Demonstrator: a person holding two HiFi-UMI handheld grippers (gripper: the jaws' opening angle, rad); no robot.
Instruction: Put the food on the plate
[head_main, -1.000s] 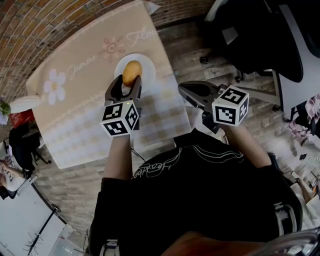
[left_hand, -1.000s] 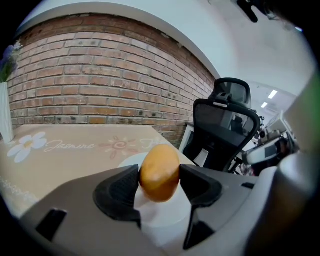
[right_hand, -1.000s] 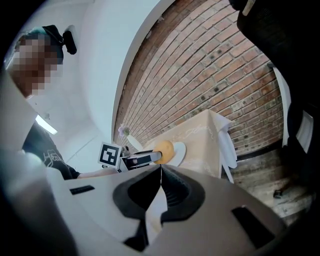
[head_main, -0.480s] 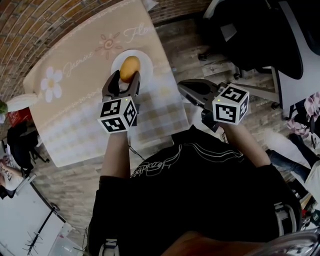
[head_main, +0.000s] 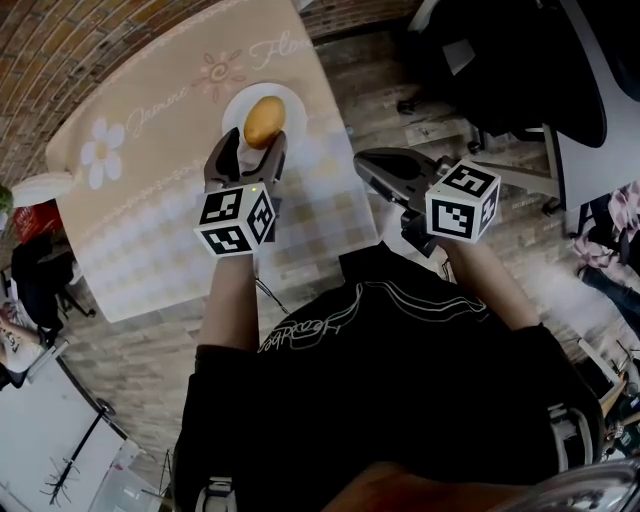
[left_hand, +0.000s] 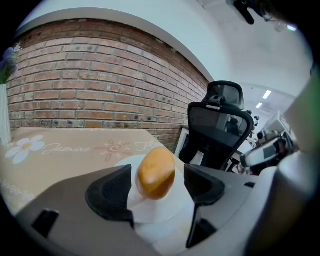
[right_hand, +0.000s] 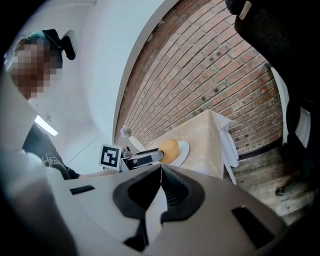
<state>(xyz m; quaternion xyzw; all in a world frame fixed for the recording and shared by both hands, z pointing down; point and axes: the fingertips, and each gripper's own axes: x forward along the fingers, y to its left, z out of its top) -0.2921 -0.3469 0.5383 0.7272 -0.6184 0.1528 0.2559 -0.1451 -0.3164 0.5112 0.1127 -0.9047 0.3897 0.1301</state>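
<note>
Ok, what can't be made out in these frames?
- Plate near rim: head view, hidden behind the left hand-held gripper, whose jaws have just been opening with the food between them.
- Tablecloth lettering: head view, too small to read reliably.
- Vase: left gripper view, cut off by the left edge.

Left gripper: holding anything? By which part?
Nothing held. The left gripper has just been opening its jaws; the bread roll sits between them on the plate, gaps either side. The right gripper is shut and empty.
</note>
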